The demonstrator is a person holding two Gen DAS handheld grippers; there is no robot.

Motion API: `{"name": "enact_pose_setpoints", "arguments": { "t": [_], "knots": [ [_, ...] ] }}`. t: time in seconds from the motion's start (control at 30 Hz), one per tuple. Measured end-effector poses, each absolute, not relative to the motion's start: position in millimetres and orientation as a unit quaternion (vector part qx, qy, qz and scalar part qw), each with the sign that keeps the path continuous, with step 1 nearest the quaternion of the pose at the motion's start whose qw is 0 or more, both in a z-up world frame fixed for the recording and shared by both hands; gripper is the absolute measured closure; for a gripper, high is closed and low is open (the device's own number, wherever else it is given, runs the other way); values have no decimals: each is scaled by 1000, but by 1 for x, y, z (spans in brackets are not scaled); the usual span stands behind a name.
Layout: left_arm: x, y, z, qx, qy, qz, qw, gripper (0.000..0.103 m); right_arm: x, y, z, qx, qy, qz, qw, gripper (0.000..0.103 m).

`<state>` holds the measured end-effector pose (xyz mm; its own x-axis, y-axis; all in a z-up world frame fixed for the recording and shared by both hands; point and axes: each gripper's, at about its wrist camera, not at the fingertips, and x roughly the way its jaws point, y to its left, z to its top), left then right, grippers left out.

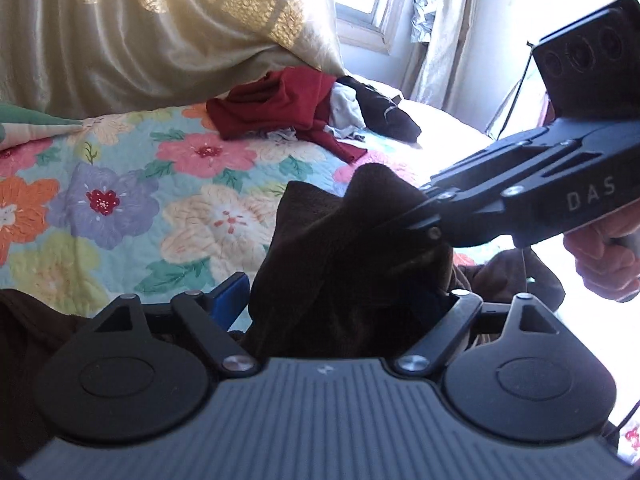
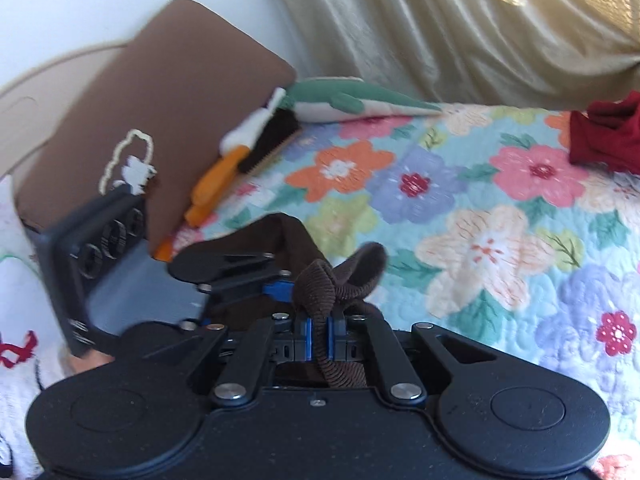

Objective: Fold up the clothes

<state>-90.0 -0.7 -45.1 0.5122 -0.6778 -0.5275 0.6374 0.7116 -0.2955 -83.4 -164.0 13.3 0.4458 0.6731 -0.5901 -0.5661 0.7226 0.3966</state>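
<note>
Between the right gripper's (image 2: 319, 330) closed jaws: brown garment's (image 2: 320, 292) ribbed hem.

Both wrist views look closely across one floral quilt (image 1: 120, 200).

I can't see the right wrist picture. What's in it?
The right hand-held gripper pinches a ribbed dark brown cloth between blue pads, above a quilt with big colourful flowers. The left hand-held gripper grips the same cloth.

Bedroom, floral quilt (image 2: 460, 200), curtain (image 1: 120, 40), window (image 1: 372, 4)
</note>
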Motion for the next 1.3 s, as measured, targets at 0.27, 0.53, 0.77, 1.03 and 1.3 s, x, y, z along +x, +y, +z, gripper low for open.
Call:
{"name": "enact_pose_setpoints", "arguments": {
  "t": [0.27,0.53,0.77,1.03,1.3],
  "knots": [
    [-63,2,-47,-55,354,-305,882,87,-83,-206,12,73,366,274,886,57],
    [-39,11,-33,-51,337,-272,900,87,-118,-199,-34,-137,363,245,889,36],
    [-4,12,-15,-23,309,-246,919,87,-60,-160,-58,-258,326,237,878,19],
    [42,10,9,2,275,-208,939,88,59,-179,-47,-137,387,272,871,85],
    [127,14,53,-4,224,-116,968,85,153,-175,31,-164,289,190,924,86]
  ]
}}
